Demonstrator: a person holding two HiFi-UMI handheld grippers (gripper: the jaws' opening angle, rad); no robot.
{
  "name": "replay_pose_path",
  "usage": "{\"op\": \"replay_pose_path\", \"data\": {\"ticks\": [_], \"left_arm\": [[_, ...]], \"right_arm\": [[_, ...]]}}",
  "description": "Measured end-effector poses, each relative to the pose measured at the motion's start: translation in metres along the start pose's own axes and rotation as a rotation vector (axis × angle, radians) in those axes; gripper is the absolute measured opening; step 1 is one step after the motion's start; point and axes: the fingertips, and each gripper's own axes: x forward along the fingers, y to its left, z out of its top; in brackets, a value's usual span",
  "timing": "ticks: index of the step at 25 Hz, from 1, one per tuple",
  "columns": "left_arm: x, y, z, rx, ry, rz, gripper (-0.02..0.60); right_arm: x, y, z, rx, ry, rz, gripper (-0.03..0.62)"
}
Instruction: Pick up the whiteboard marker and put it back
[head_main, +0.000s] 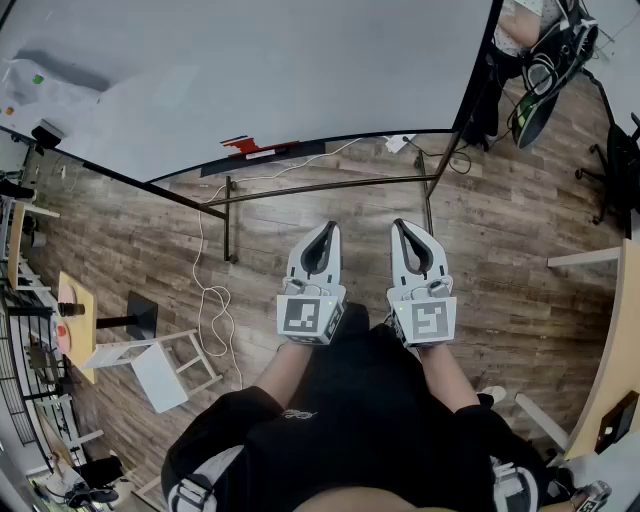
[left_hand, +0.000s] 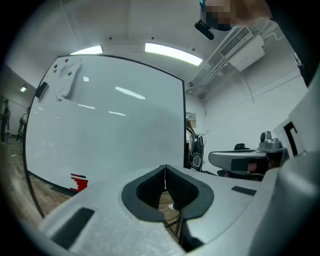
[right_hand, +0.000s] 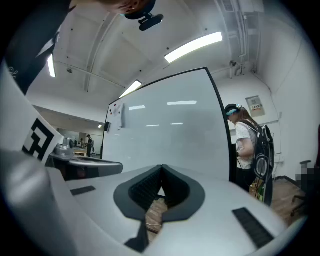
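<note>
The big whiteboard (head_main: 270, 70) stands ahead of me, with a ledge along its lower edge. A small red item (head_main: 240, 143) and a white piece (head_main: 262, 153) lie on that ledge; I cannot tell whether either is the marker. The red item (left_hand: 78, 181) also shows low on the board in the left gripper view. My left gripper (head_main: 328, 227) and right gripper (head_main: 400, 223) are held level side by side, well short of the board. Both are shut with their tips touching and nothing between them, as seen in the left gripper (left_hand: 165, 168) and right gripper (right_hand: 161, 168) views.
The board's metal stand (head_main: 330, 185) and a white cable (head_main: 210, 300) are on the wood floor below it. A white stool (head_main: 160, 370) and a small table (head_main: 75, 320) sit at the left. A person with a backpack (right_hand: 247, 145) stands past the board's right edge. A desk edge (head_main: 610, 350) is at the right.
</note>
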Motion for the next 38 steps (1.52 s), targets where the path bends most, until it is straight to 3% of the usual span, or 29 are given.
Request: {"op": "replay_pose_path", "data": {"ticks": [11,25,38], "left_arm": [[0.013,0.026,-0.002,-0.017,0.004,0.003,0.009],[-0.017,0.154,0.006,-0.097,-0.035,0.123,0.009],[-0.008,0.222,-0.024,-0.170,0.011,0.058,0.009]], "right_arm": [[0.036,0.003,-0.005,0.001,0.029,0.006,0.003],[0.135,0.110,0.002,-0.071,0.066,0.163,0.003],[0.186,0.153,-0.016,-0.130,0.133,0.150,0.003]]}}
